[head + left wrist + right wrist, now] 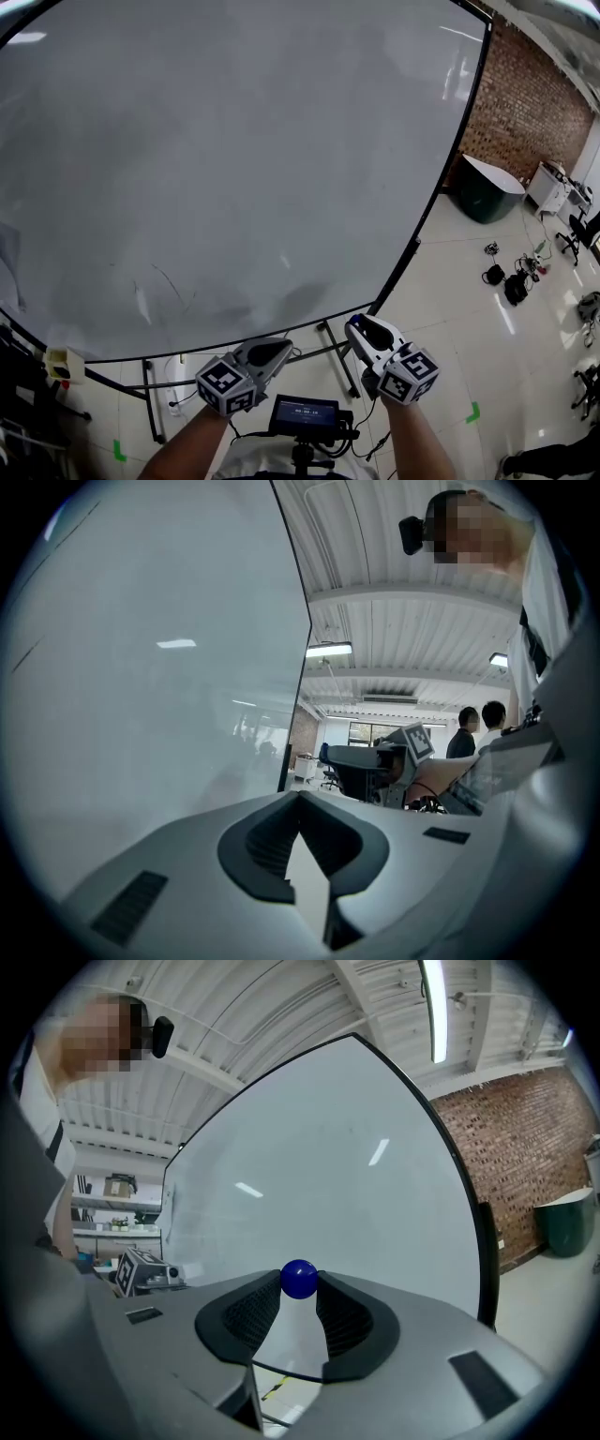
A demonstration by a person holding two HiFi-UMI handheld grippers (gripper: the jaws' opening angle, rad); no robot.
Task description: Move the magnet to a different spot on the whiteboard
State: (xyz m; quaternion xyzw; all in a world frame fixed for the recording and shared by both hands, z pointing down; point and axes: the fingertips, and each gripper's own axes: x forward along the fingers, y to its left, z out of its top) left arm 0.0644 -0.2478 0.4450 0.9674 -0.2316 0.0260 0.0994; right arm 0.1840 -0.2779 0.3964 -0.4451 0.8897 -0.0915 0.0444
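Observation:
A small blue ball magnet [299,1279] sits pinched between the tips of my right gripper [299,1284], held just off the whiteboard [328,1176]. In the head view the right gripper [355,325] hangs below the board's lower edge, and the magnet is hidden there. The large whiteboard [234,169] fills most of that view and looks bare apart from faint marks. My left gripper [280,349] is low beside the right one, its tips [300,796] meeting with nothing between them, and the whiteboard [141,667] is to its left.
The board's metal stand legs [337,356] reach the tiled floor under my hands. A brick wall [525,103], a dark round tub [487,187], cables [511,281] and chairs are at the right. Two people [478,728] stand far off.

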